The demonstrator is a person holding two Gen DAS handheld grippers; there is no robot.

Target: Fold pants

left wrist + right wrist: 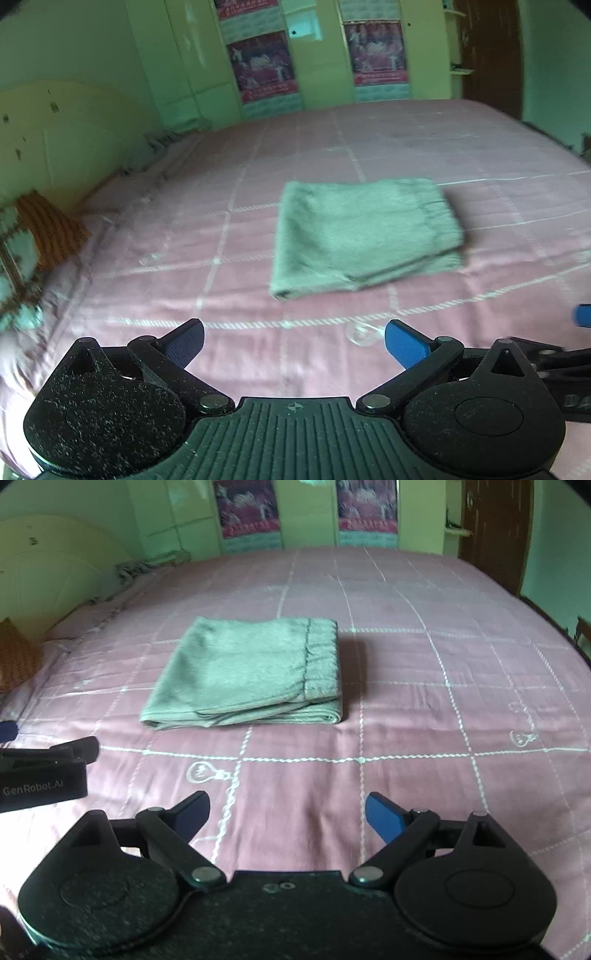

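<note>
The grey-green pants (pixel 364 234) lie folded into a compact rectangle on the pink checked bedspread (pixel 229 155). In the right wrist view the pants (pixel 247 672) show their elastic waistband on the right side and stacked layers at the near edge. My left gripper (pixel 294 345) is open and empty, held above the bed, nearer than the pants. My right gripper (pixel 287 818) is open and empty, also short of the pants. The left gripper's body (pixel 40 771) shows at the left edge of the right wrist view.
An orange patterned pillow (pixel 51 232) lies at the left by the headboard. Cupboards with posters (pixel 262 66) stand beyond the bed. A brown door (pixel 495 531) is at the far right. Crumpled cloth (pixel 129 568) lies at the bed's far left corner.
</note>
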